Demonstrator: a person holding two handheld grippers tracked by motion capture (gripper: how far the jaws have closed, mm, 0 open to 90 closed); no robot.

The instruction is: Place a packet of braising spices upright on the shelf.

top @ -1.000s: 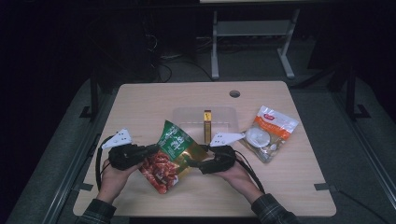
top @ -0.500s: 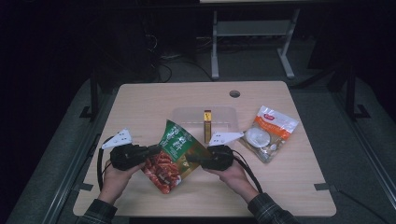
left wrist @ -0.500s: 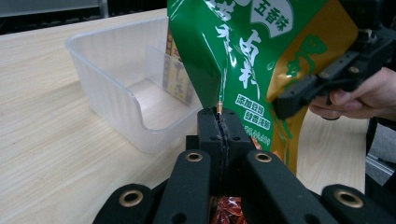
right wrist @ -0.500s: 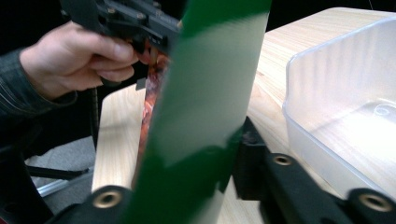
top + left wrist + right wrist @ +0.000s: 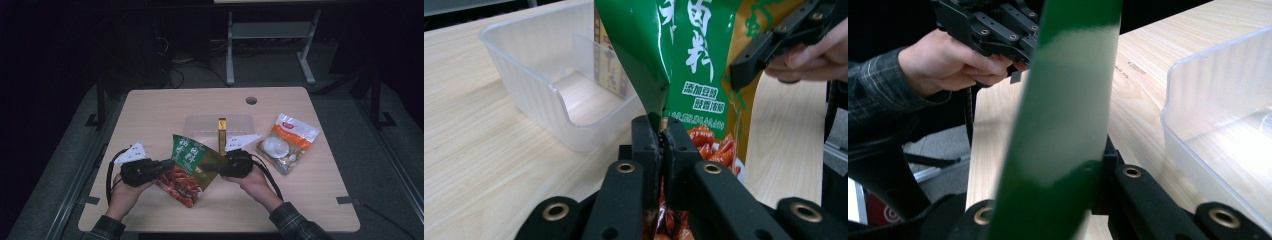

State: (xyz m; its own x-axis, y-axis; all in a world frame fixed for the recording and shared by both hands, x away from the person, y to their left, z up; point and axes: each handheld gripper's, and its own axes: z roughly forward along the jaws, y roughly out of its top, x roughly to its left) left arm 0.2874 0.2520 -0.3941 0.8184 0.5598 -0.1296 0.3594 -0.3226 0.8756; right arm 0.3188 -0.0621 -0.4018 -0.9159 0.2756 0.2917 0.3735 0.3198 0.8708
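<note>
So I'm pinching the green snack bag [image 5: 189, 167] from both sides, left gripper [image 5: 661, 142] clamping its left edge and right gripper [image 5: 222, 166] just closing onto its right edge, holding it above the table [image 5: 165, 107] right in front of the clear plastic bin [image 5: 200, 125].

Green snack bag [image 5: 189, 165]: glossy plastic film, smooth w/ creases. Table [image 5: 165, 107]: pale wood-grain top, matt. Container [image 5: 544, 80]: clear plastic, smooth, semi-gloss. Left gripper [image 5: 662, 142]: matt black plastic, brass-look rivets. Sleeve [image 5: 873, 95]: plaid cloth.
</note>
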